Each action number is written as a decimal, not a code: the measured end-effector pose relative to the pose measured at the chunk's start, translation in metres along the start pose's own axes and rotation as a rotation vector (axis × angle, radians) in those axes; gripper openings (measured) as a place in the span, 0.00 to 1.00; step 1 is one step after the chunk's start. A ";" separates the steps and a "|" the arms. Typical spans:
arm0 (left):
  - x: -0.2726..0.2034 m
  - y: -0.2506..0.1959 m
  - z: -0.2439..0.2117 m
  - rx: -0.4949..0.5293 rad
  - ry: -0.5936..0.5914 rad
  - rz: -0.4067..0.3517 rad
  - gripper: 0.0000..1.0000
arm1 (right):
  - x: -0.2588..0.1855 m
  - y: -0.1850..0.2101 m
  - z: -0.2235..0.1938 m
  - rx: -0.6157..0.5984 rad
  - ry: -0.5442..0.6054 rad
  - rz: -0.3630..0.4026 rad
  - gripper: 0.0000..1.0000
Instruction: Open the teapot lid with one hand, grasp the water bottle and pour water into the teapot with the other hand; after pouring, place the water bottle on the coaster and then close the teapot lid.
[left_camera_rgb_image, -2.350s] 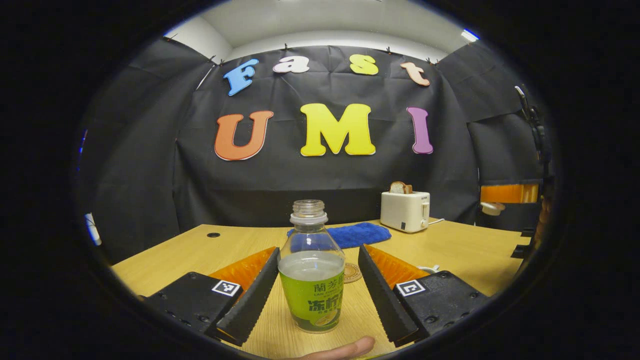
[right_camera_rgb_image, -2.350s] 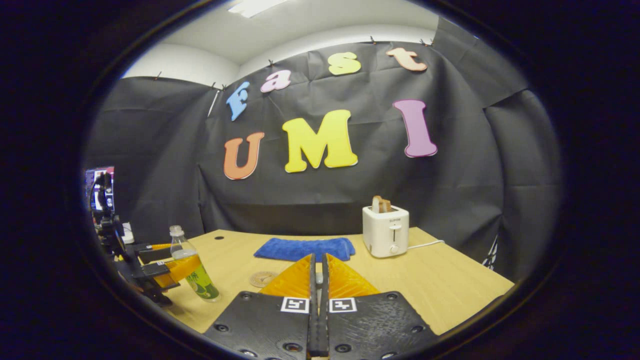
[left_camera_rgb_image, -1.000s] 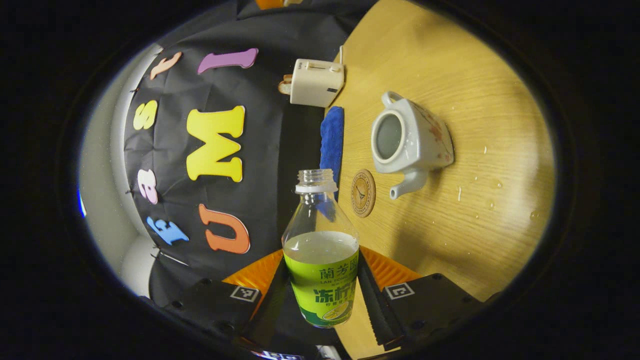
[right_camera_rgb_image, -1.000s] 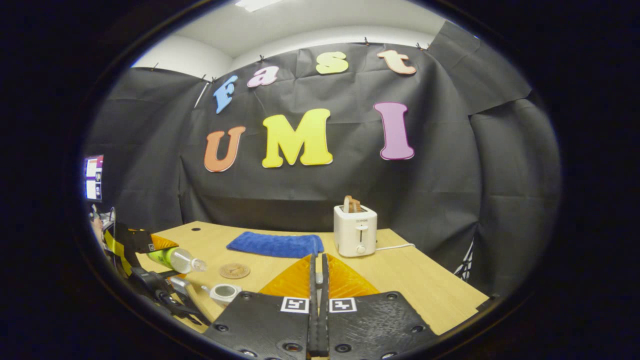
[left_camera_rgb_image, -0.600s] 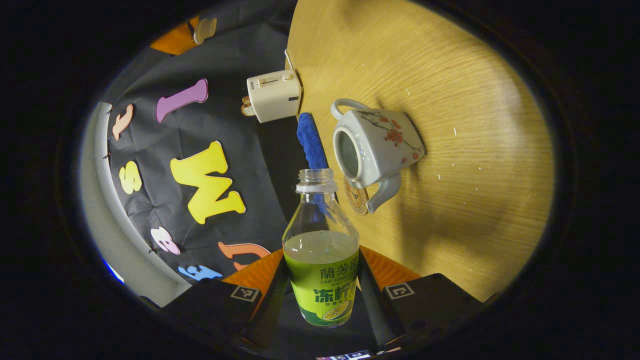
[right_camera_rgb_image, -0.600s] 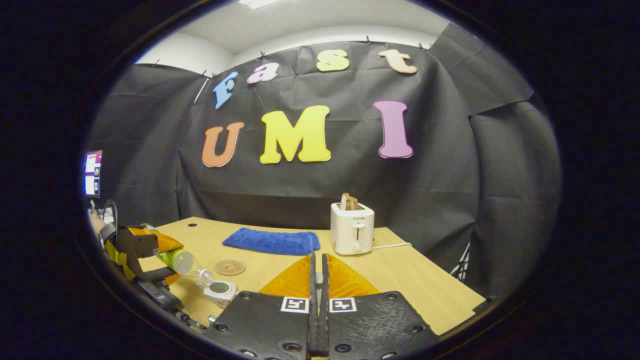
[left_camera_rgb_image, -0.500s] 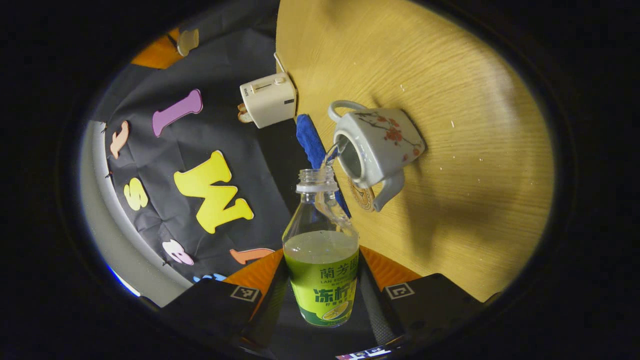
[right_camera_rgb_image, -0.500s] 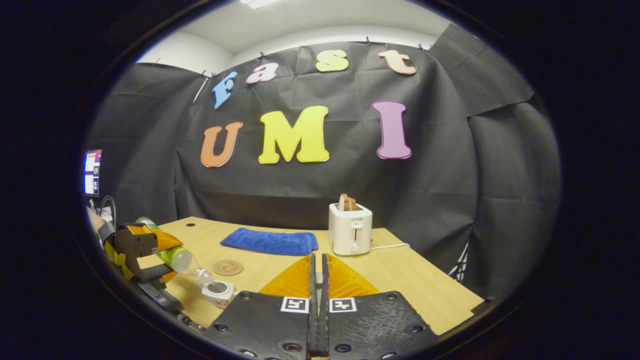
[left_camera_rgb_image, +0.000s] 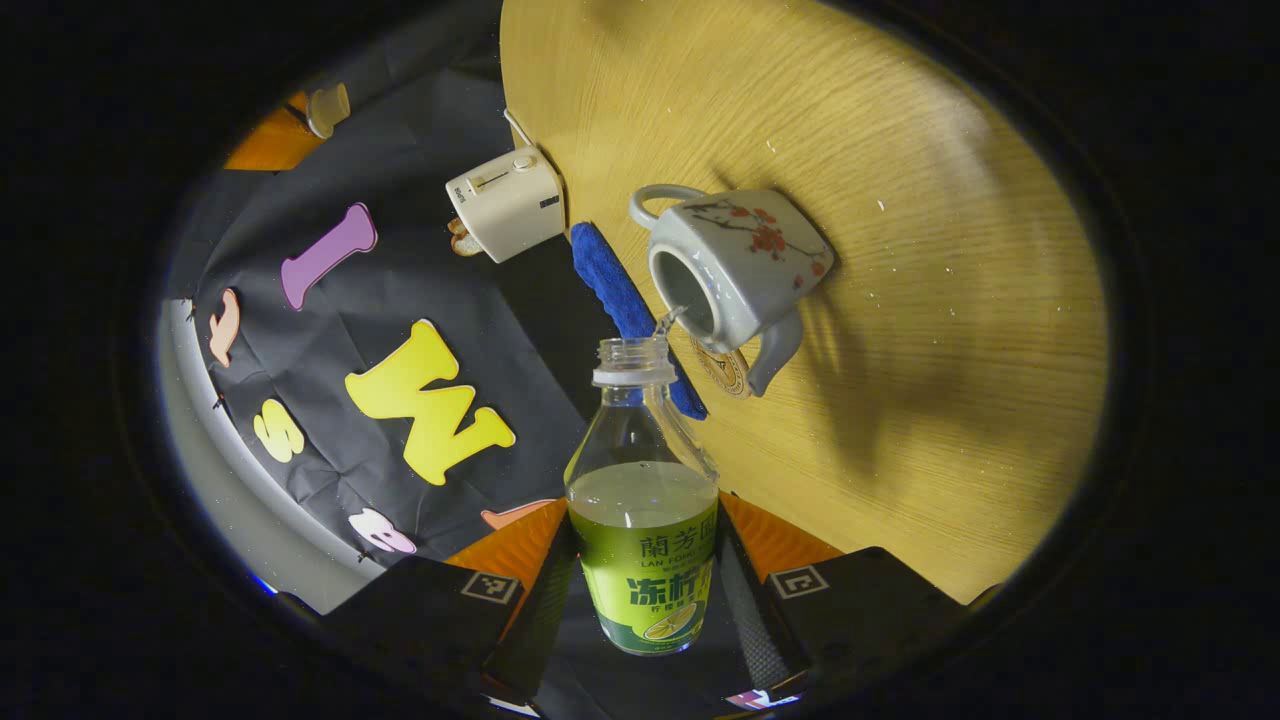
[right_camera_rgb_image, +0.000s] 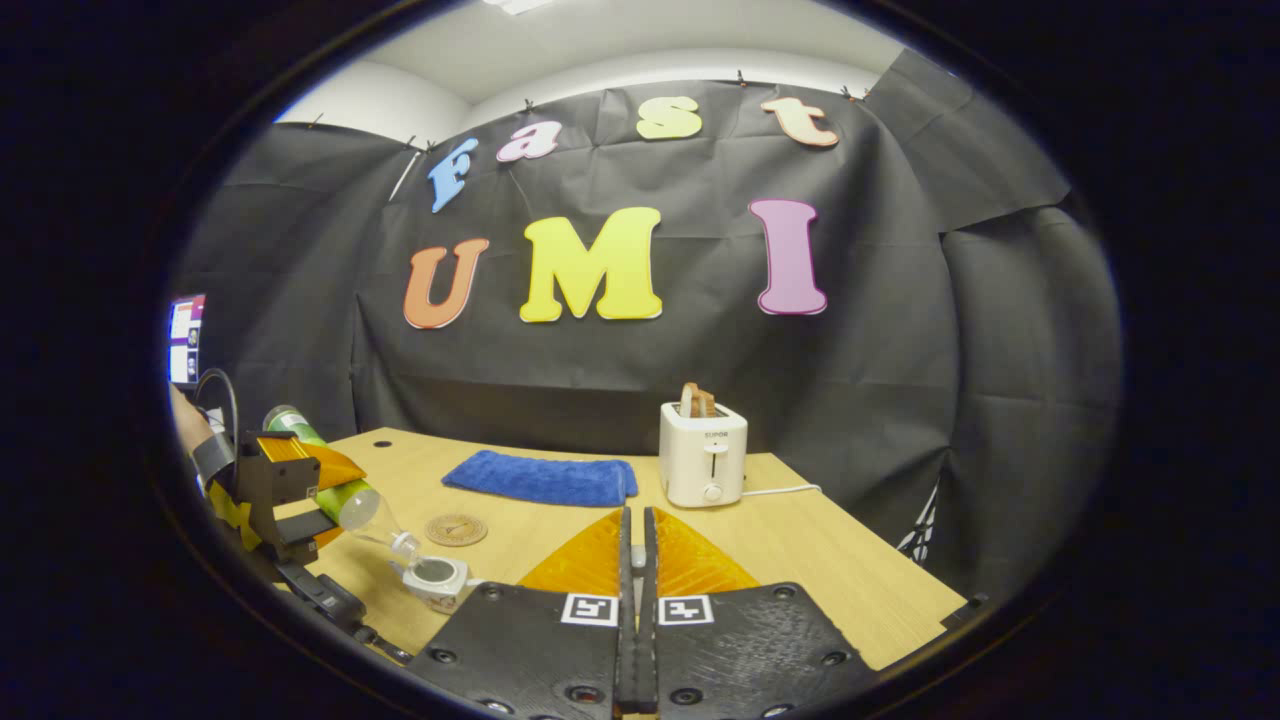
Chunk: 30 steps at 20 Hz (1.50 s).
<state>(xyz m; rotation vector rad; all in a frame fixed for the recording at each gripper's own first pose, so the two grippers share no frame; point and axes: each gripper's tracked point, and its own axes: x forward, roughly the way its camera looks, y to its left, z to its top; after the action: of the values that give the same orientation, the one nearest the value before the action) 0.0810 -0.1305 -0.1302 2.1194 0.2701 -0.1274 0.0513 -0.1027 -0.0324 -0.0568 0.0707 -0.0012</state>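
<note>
In the left gripper view, the left gripper clamps a clear plastic water bottle by its green-labelled lower body, one finger pressed on each side. The bottle's base is cut off behind the fingers. It has no cap and is tipped mouth-down toward the teapot, with pale liquid filling its lower part. A thin stream leaves the mouth and enters the teapot's round opening, which has no lid on it.

The teapot is white and squarish with a red blossom painting, a loop handle and a short spout; it stands on the wooden table. A round brown coaster lies just beside the teapot, partly hidden behind its spout. Beyond the teapot lies a blue cloth, partly covered by the bottle's neck, and farther off a white toaster.

In the right gripper view, the right gripper has its fingers closed to a narrow slit. Whether it holds the lid cannot be made out.
</note>
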 end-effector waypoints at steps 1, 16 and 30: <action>0.001 -0.001 0.001 0.013 0.002 -0.001 0.73 | 0.000 0.001 -0.001 -0.002 0.000 0.003 0.00; 0.000 0.018 0.007 0.130 0.026 0.023 0.76 | 0.000 -0.004 -0.003 0.008 0.016 0.005 0.00; 0.015 0.043 -0.026 -0.767 -0.064 0.016 0.75 | -0.014 -0.011 0.020 0.045 -0.044 -0.017 0.00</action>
<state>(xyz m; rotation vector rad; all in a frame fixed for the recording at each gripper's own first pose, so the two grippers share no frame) 0.1052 -0.1283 -0.0838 1.3530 0.2175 -0.0663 0.0391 -0.1124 -0.0111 -0.0121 0.0259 -0.0186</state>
